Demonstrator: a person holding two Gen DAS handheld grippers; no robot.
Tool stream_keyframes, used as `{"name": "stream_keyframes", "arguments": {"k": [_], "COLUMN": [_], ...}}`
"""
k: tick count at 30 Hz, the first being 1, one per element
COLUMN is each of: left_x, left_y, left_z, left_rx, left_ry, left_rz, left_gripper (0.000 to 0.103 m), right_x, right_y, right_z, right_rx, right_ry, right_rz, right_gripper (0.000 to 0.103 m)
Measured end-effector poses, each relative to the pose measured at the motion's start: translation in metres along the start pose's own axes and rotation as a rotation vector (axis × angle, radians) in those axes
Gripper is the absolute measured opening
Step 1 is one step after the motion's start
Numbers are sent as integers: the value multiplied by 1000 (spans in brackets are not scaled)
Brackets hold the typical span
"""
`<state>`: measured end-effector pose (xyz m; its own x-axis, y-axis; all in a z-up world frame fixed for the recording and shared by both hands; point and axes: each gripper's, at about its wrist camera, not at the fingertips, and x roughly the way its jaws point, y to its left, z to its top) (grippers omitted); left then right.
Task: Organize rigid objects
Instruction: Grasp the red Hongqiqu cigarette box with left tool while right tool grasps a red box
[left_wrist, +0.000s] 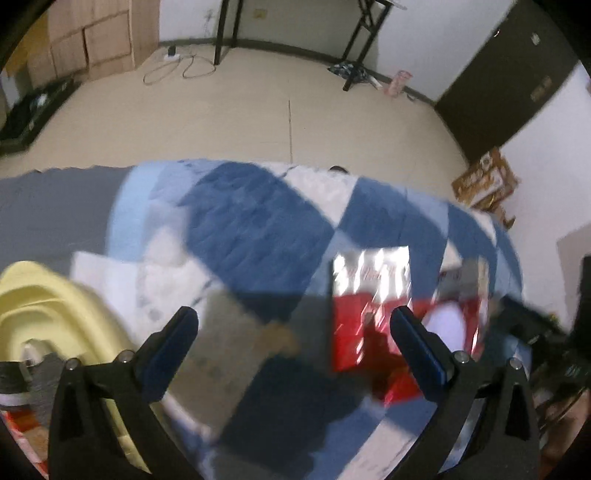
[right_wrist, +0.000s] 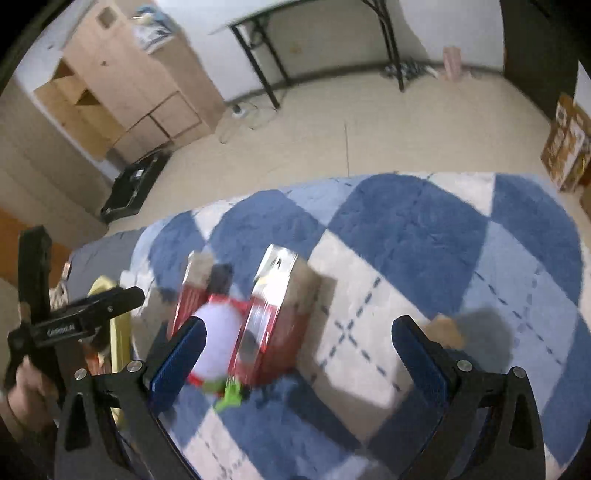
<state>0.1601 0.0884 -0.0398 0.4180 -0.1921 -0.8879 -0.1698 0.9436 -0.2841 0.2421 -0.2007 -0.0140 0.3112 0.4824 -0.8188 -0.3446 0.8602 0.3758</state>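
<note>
Over the blue-and-white rug (left_wrist: 258, 229), your left gripper (left_wrist: 293, 332) hangs with jaws wide and empty, the red package (left_wrist: 369, 332) lying ahead and a yellow basin (left_wrist: 55, 306) beside (likely the destination). In the right view, your right gripper (right_wrist: 299, 347) gapes empty too; the red boxes (right_wrist: 273, 317) sit near its left finger.

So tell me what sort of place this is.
Probably a spare room in a home used for storage: a blue and white checked blanket over a bed or table, stacked cardboard boxes, and a folding table against the wall.
</note>
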Motion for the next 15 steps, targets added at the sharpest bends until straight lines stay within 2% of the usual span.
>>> {"name": "stream_keyframes", "arguments": {"k": [4, 6, 8, 10, 11, 13, 14, 15], "left_x": [21, 29, 38, 45, 46, 45, 44, 43], "left_y": [-11, -20, -26, -28, -29, -32, -35, -37], "left_z": [13, 13, 8, 3, 1, -2, -2, -1], "left_rx": [-28, -7, 14, 11, 11, 35, 47, 54], "left_ry": [28, 30, 41, 61, 68, 57, 56, 61], "left_rz": [-46, -39, -17, -34, -37, -26, -36, -37], "left_gripper": [103, 102, 101, 91, 83, 70, 57, 57], "right_x": [25, 33, 44, 52, 56, 62, 64, 66], "right_y": [-5, -6, -5, -4, -4, -4, -5, -6], "right_z": [22, 28, 30, 32, 32, 32, 30, 26], "right_rx": [80, 78, 67, 58, 56, 53, 49, 42], "right_ry": [6, 4, 21, 38, 44, 63, 68, 68], "right_rz": [16, 19, 23, 28, 28, 38, 36, 34], "right_gripper": [88, 87, 80, 58, 52, 36, 31, 25]}}
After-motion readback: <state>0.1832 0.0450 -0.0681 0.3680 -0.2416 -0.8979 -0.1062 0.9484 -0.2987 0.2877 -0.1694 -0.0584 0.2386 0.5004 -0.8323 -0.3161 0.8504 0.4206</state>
